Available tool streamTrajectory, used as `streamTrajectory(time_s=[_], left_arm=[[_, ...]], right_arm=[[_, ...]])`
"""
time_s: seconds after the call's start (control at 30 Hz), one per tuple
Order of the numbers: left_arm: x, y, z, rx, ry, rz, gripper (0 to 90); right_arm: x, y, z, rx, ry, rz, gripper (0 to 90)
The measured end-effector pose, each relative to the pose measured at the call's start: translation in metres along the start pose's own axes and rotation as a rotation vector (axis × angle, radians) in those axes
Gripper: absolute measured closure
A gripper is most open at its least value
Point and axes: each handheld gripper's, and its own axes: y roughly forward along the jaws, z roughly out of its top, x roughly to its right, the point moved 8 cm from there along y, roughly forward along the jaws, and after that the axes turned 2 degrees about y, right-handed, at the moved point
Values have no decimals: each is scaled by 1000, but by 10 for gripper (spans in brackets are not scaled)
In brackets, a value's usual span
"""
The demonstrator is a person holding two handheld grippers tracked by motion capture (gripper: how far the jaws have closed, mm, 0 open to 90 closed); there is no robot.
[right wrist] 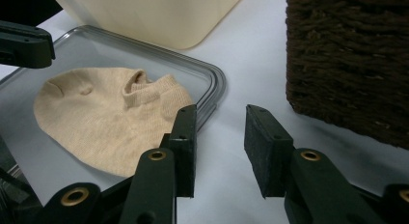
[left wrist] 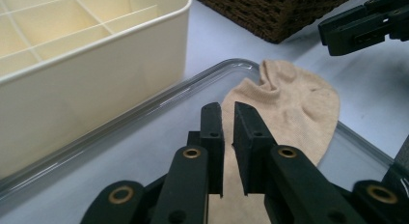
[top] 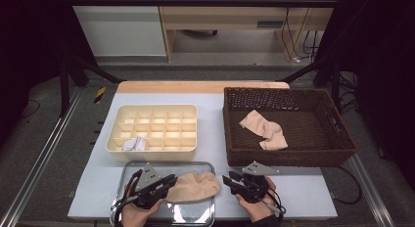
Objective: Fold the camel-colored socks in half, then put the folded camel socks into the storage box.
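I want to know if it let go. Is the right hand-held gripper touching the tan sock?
Apart. In the right gripper view, the right hand-held gripper has open jaws over bare table, beside the tan sock.

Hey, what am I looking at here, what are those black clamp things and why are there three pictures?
A person holds a hand-operated gripper in each hand: the left gripper and the right gripper. One picture looks down from above the table; the other two come from cameras riding on each gripper, looking along its black jaws. On the table sit a cream divider box, a brown wicker basket with a beige sock inside, and a clear tray. Another tan sock lies on the tray. The left jaws are nearly closed above it; the right jaws stand open, holding nothing.
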Motion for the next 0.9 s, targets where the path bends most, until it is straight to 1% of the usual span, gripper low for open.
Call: streamTrajectory(time_s=[0.1,0.2,0.4,0.53,0.6,0.67,0.73,0.9], left_arm=[[4,5,3,-3,6,-1,859],[9,11,6,-4,13,1,893],[20,24,5,-22,22,-21,895],[27,32,4,-31,29,-42,895],[28,36,2,-39,35,-50,895],[31,40,0,-45,31,-63,895],[32,43,-2,-55,38,-63,895],[32,50,-10,-84,37,-61,895]], right_arm=[[1,-2,-1,7,9,1,655],[2,-3,-1,9,-1,-8,642],[4,-2,-3,11,15,-5,616],[1,1,-4,16,22,5,592],[0,2,-4,15,23,7,580],[-2,4,-5,17,28,14,572],[-4,6,-6,15,29,20,570],[-6,13,-7,7,38,28,571]])
